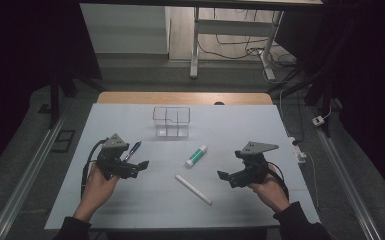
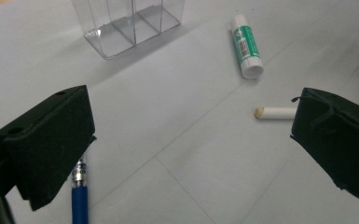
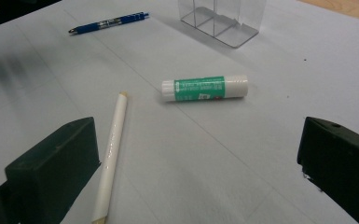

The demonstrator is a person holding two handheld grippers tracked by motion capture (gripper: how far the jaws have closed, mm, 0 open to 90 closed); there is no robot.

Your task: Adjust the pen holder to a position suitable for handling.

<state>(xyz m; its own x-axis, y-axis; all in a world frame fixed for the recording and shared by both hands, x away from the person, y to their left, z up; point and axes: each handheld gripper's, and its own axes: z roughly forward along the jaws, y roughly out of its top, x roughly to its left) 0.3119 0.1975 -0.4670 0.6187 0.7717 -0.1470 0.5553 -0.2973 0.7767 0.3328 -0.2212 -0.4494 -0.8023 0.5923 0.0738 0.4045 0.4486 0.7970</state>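
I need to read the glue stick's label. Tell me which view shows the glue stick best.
The right gripper view: the glue stick lies broadside and whole there, its green label facing the camera. The left gripper view shows it farther off and foreshortened. The high view shows it small, label unreadable.

Left gripper view: pen [image 2: 79,198] half behind a jaw, cut by bottom edge; stick [image 2: 275,113] end hidden behind other jaw; organizer [image 2: 126,25] top cropped.
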